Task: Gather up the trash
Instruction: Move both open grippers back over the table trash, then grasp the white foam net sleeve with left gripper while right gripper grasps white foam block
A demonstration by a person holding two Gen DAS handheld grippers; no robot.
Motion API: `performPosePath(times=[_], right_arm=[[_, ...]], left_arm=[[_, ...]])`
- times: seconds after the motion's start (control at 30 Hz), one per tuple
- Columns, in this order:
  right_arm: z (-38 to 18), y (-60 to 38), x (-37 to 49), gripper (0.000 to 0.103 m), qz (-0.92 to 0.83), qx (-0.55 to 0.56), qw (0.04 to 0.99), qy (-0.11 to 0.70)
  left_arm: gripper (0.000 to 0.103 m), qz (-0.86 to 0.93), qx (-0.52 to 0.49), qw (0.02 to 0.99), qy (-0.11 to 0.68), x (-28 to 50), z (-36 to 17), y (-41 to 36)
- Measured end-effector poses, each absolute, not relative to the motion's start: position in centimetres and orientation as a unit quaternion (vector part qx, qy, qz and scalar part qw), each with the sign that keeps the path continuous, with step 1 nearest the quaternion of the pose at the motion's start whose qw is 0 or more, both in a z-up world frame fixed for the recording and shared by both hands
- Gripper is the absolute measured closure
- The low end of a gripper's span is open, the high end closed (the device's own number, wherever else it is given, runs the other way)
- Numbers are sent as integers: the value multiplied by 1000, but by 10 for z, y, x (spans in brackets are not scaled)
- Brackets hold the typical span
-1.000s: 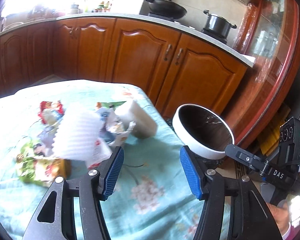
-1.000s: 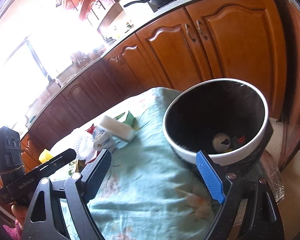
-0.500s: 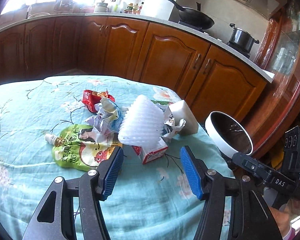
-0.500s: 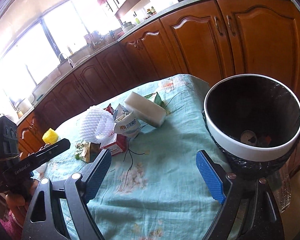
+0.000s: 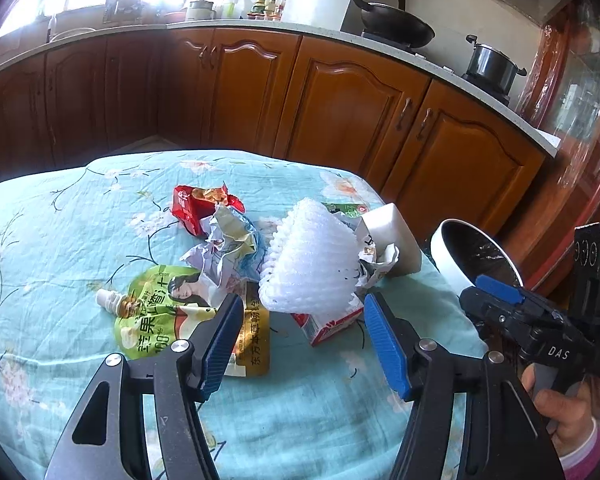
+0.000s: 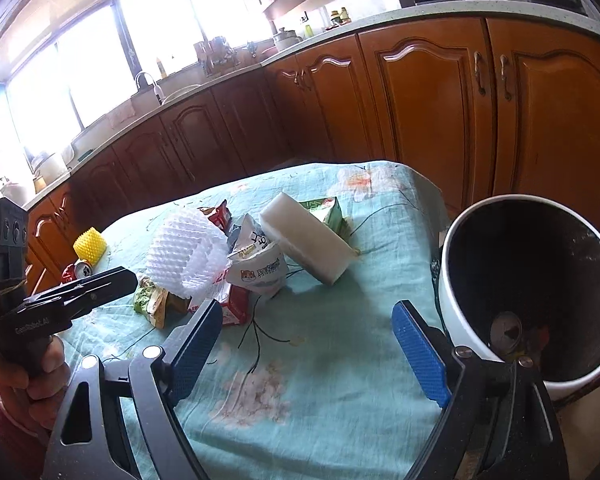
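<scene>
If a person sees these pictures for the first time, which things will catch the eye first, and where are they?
First is the heap of trash in the middle of the light blue flowered tablecloth: a white foam fruit net on top, a green juice pouch at its left, a red wrapper behind. Next is the white bin with a black liner at the table's right edge, a can lying in its bottom. Both open grippers, left and right, point at the table, empty.
</scene>
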State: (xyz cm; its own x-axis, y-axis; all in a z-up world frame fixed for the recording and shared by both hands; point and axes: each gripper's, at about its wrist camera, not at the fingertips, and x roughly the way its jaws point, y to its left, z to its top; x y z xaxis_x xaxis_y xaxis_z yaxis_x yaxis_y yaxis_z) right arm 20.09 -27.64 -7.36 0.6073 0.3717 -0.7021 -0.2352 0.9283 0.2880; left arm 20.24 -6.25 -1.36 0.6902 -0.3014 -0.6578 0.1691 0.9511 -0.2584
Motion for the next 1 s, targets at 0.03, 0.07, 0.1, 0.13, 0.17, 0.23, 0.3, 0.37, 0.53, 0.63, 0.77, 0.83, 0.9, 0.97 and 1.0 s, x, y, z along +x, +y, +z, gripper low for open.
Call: performPosePath(times=[0.03, 0.07, 0.1, 0.13, 0.17, 0.23, 0.3, 0.37, 0.53, 0.63, 0.77, 0.83, 0.9, 0.97, 1.0], right_arm=[[-74, -274, 207, 15, 174, 76, 892, 410], [-75, -272, 212, 15, 179, 68, 892, 410], [-76, -270, 218, 15, 185, 58, 891, 410], [-77, -267, 224, 15, 190, 48, 891, 410], [-78, -264, 229, 15, 194, 36, 890, 410], [-83, -258, 241, 16, 202, 13, 887, 414], [-90, -253, 255, 16, 208, -3, 883, 421], [-98, -249, 266, 21, 210, -16, 879, 428], [-107, -252, 275, 69, 200, -7, 874, 442], [-98, -261, 264, 71, 197, 15, 879, 434], [-84, -275, 246, 71, 188, 47, 887, 419], [-78, -281, 236, 71, 186, 61, 889, 414], [-73, -288, 226, 71, 178, 72, 892, 410], [-70, -294, 218, 71, 169, 84, 893, 409], [-68, -298, 214, 71, 166, 90, 893, 409]], left_arm=[[41, -130, -86, 915, 373, 208, -14, -63], [41, -131, -81, 914, 375, 212, -14, -64], [41, -131, -76, 914, 375, 216, -15, -66], [41, -133, -72, 914, 376, 221, -15, -68], [41, -137, -67, 913, 379, 226, -16, -69], [41, -141, -57, 911, 384, 236, -18, -73], [41, -143, -49, 909, 388, 245, -21, -76], [43, -148, -43, 906, 393, 253, -25, -80], [84, -160, -31, 904, 395, 258, -30, -88], [89, -162, -35, 909, 382, 252, -24, -88], [90, -174, -43, 914, 364, 241, -13, -89], [90, -182, -48, 914, 359, 236, -8, -90], [90, -191, -54, 913, 356, 231, -5, -92], [90, -197, -57, 913, 354, 229, -5, -95], [90, -200, -58, 911, 355, 228, -6, -97]])
